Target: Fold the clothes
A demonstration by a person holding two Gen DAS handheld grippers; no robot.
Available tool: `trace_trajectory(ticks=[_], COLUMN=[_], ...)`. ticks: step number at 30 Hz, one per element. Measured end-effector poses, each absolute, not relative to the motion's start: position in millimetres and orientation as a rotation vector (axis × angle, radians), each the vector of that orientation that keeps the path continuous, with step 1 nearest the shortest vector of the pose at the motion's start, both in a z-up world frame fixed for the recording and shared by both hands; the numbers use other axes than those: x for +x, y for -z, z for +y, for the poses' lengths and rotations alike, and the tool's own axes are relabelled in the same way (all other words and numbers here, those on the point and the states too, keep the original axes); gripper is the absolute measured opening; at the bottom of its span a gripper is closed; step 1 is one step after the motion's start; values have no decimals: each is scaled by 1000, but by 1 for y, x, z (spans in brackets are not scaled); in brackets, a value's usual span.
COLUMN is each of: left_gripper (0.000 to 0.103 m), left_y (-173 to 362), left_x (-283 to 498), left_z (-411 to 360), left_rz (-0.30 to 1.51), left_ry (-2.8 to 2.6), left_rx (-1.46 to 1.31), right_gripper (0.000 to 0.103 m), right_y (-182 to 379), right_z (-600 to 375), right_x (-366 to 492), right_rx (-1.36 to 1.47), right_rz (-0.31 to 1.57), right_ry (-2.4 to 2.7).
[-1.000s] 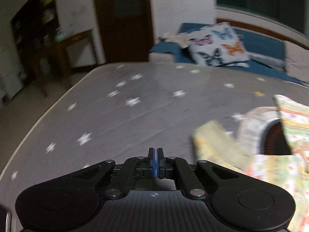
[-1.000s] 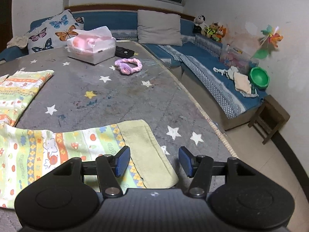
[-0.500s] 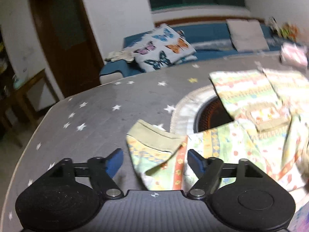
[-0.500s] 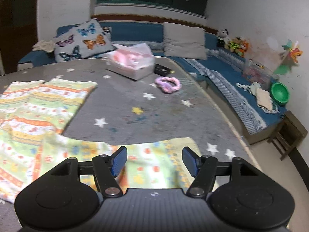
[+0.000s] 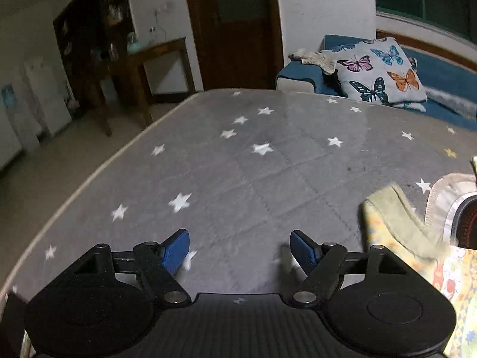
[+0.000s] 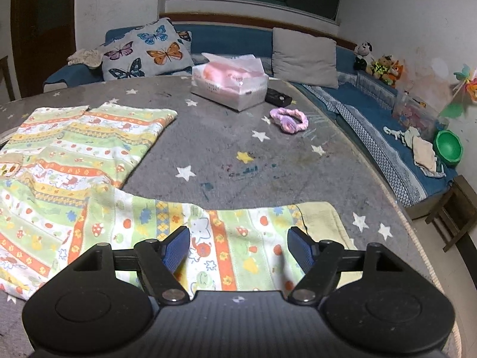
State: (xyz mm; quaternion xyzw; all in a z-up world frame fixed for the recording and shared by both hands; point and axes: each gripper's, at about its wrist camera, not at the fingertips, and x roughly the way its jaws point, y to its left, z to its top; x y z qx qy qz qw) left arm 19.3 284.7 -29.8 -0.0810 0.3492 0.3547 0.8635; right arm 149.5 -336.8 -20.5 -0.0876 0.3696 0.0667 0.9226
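A child's patterned garment [image 6: 98, 161] in green, orange and yellow stripes lies spread on the grey star-print table [image 6: 268, 161]. One sleeve with a pale yellow cuff [image 6: 322, 220] stretches toward the right. My right gripper [image 6: 240, 249] is open, hovering just over this sleeve. In the left wrist view the other sleeve's cuff [image 5: 399, 217] lies at the far right. My left gripper [image 5: 240, 250] is open and empty over bare table, left of that cuff.
A tissue box [image 6: 229, 85], a dark remote [image 6: 278, 98] and a purple scrunchie [image 6: 289, 119] lie at the table's far side. A round opening [image 5: 465, 223] in the table is beside the left cuff. A blue sofa with a butterfly pillow [image 5: 381, 74] runs behind.
My left gripper opened from shut, swung over the left cuff, then swung back left over bare table. My right gripper stayed open and drew back along the sleeve.
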Motion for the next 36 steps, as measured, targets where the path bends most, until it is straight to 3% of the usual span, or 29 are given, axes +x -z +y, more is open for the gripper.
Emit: trace_trajectory(ticks=[2,5,12,18,31,36], left_gripper=[81,96,96,97,98,98], left_y=[23,17,31,50,43,37], left_x=[10,5,23,43,22,9], left_z=[272,238,182,187,279,291], left_rz=[696,661,689,739,738,702], left_ry=[-673,-548,-418,-453,-700,-696], left_rx=[-157,-35,227,281,-207,-322], right_gripper=[75,76,82,83,83,87], right_y=[17,15,17,22,34,38], right_z=[-334,-325,-305,-296,-295,-300], right_x=[148,146,141,140,144,146], right_rx=[-181,-183,-183,-178,-182,-174], right_rz=[750,742,740,753,792,799], right_ry=[-148,-173,-234,-256,-244,-239])
